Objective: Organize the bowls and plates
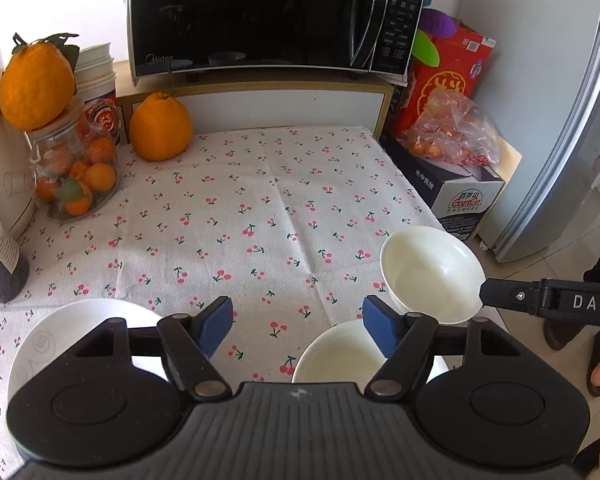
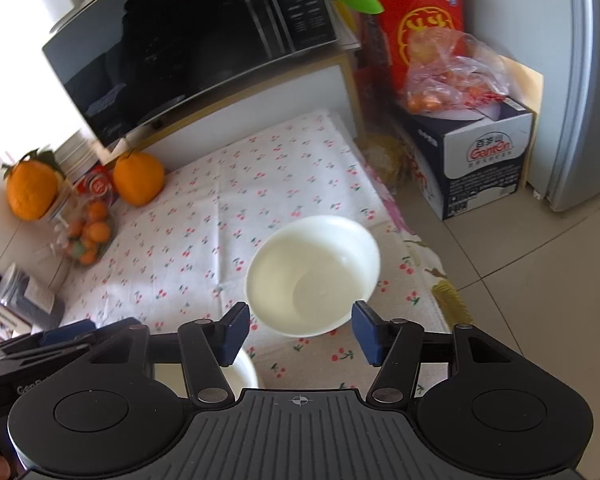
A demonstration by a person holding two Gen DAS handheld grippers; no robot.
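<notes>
In the left wrist view, the left claw (image 1: pixel 298 326) is standing released, its blue pads (image 1: pixel 216 326) spread wide with only cherry-print cloth between them. A white bowl (image 1: pixel 432 274) is sitting at the right of the frame near the worktop's (image 1: pixel 236 216) edge, and one finger of the right claw (image 1: pixel 548 300) is reaching in from the right edge with its tip overlapping the bowl's rim; whether it is touching cannot be told here. A second white bowl (image 1: pixel 336 354) is lying at the lower centre, partly hidden behind the left claw's right finger. A white plate (image 1: pixel 60 332) with a faint swirl pattern is resting at the lower left, half covered by the claw body.

In the right wrist view, the right claw (image 2: pixel 300 330) is also standing released, its pads apart, and the white bowl (image 2: pixel 312 276) is lying between and just beyond them, clear of both pads. The second bowl's (image 2: pixel 246 372) rim is peeking out at the lower centre-left, behind the left finger.

At the back, a black microwave (image 1: pixel 260 16) is sitting on a raised shelf. A large orange (image 1: pixel 160 128) is resting on the cloth at the upper left, and another orange (image 1: pixel 36 84) is perching on a glass jar (image 1: pixel 74 172) of small fruit. Boxes (image 1: pixel 456 196) and a bag of fruit (image 1: pixel 452 132) are piling up at the right.
</notes>
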